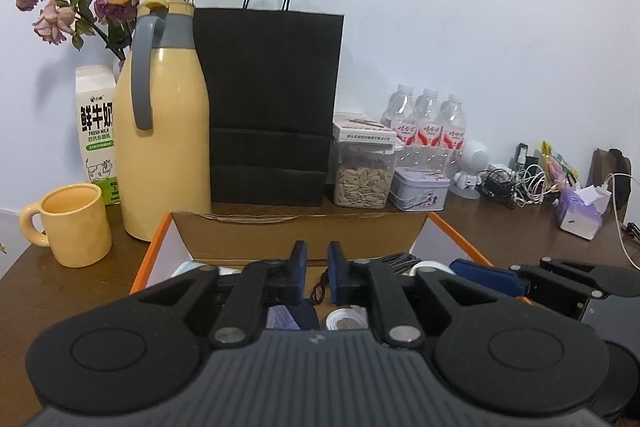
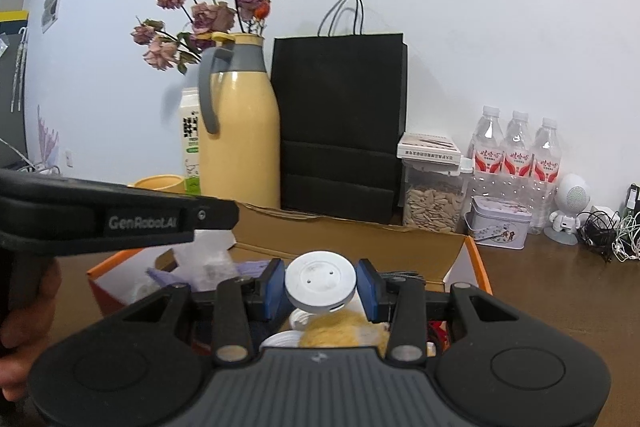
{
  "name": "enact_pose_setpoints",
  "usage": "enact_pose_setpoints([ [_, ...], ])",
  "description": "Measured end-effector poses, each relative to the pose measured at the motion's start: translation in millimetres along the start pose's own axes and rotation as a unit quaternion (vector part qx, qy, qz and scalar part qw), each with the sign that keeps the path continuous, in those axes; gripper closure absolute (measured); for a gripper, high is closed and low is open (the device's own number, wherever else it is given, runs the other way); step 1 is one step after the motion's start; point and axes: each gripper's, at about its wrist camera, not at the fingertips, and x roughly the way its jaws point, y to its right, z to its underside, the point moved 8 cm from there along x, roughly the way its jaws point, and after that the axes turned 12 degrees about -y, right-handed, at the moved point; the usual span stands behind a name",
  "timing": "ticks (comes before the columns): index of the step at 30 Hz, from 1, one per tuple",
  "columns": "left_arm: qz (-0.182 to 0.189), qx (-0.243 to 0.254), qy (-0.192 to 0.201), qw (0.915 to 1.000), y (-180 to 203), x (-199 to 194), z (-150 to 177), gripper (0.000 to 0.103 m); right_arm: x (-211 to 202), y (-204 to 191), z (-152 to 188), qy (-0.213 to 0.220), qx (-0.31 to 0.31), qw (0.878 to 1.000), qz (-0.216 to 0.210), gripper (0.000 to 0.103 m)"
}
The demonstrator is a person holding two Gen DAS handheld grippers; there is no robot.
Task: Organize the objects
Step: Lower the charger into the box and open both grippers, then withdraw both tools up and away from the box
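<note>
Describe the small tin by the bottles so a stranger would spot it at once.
Start at the tall black paper bag against the wall. Right of it stands a clear jar of seeds, then the low rectangular metal tin, in front of the water bottles. Only it is opaque, pale, with a printed lid.

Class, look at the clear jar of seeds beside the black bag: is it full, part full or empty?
Part full. The clear jar shows seeds filling only its lower half, with clear space beneath its white lid.

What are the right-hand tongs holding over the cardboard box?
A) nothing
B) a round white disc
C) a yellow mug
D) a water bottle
B: in the right wrist view the blue pads of the right tongs press on both sides of a round white disc above the box.
</note>
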Motion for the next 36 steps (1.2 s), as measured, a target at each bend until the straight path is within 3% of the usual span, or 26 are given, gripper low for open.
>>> enact_pose_setpoints([
  [1,-0.002,-0.002,-0.002,1.0000,-1.2,3.3,-0.7,0.072,3.5,2.8,-1.0,-0.002,0.001,1.000,0.002,0.065],
  [3,-0.011,-0.007,0.000,0.9999,-5.7,8.7,-1.4,0.023,11.4,9.1,-2.7,-0.009,0.004,1.000,0.006,0.065],
  [5,-0.023,-0.009,0.005,0.9997,-10.2,11.2,-3.2,0.001,20.3,15.3,-2.3,-0.021,0.009,1.000,0.010,0.065],
  [6,-0.027,-0.008,0.008,0.9996,-11.8,12.4,-3.7,0.000,24.7,19.1,-1.5,-0.025,0.015,0.999,0.014,0.060],
  [8,-0.035,-0.006,0.002,0.9994,-15.2,15.3,-3.6,0.000,32.2,27.0,1.1,-0.035,0.026,0.999,0.020,0.034],
  [9,-0.039,-0.007,-0.001,0.9992,-17.0,16.9,-3.5,0.000,34.8,30.7,2.5,-0.038,0.032,0.998,0.023,0.013],
  [10,-0.041,-0.010,-0.005,0.9991,-19.2,18.5,-3.1,0.000,37.3,34.3,3.7,-0.041,0.037,0.998,0.027,0.004],
  [21,-0.044,-0.014,-0.014,0.9988,-25.6,17.0,-3.3,0.000,37.0,44.5,5.3,-0.044,0.050,0.997,0.041,0.000],
  [36,-0.067,-0.009,0.007,0.9977,-29.9,-30.3,1.0,0.000,-4.5,29.2,0.7,-0.021,0.039,0.998,0.045,0.000],
])
